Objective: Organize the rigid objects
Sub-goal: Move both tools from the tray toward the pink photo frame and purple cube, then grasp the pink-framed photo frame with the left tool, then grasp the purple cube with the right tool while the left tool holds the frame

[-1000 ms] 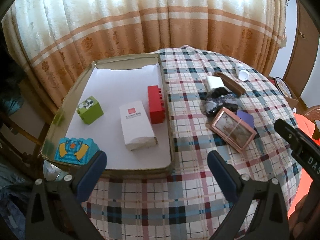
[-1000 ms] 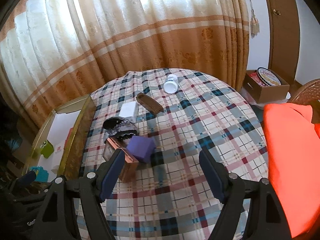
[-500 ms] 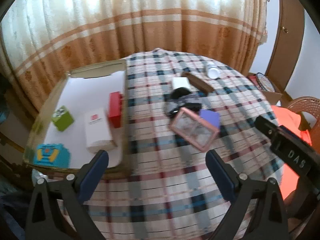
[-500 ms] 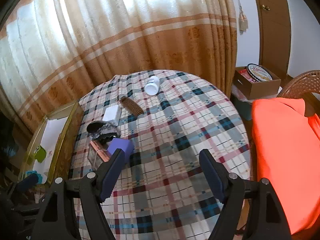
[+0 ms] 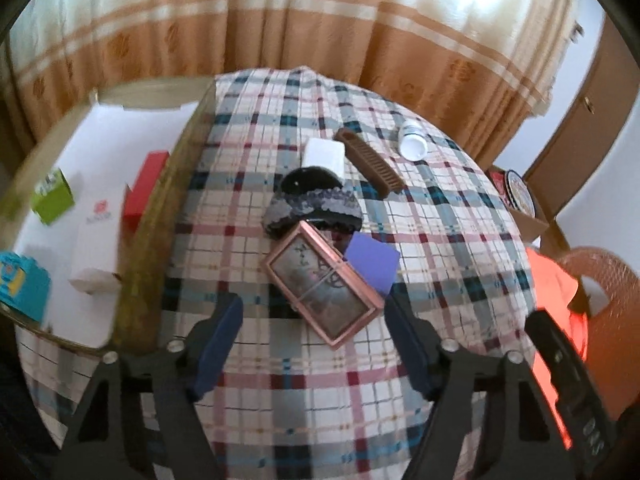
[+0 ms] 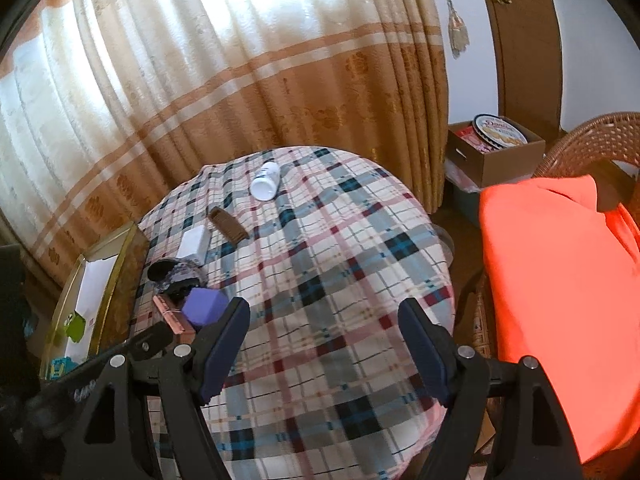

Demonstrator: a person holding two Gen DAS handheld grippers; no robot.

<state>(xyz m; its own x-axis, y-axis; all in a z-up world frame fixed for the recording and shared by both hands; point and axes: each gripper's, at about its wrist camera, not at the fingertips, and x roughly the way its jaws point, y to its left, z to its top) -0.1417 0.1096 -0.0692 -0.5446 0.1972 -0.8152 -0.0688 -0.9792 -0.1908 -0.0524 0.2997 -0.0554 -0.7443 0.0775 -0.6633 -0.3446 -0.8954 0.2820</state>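
A home: striped curtains (image 6: 224,92), a plaid-clothed round table (image 6: 344,264), a wicker chair (image 6: 588,136), a wooden door (image 6: 520,40).

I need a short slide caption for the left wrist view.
Left gripper, open, approaches pink case on plaid table, tray alongside.

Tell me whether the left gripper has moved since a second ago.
Yes. The left gripper has swung right, away from the tray and toward the pink framed case; its jaws have just been closing, nothing between them.
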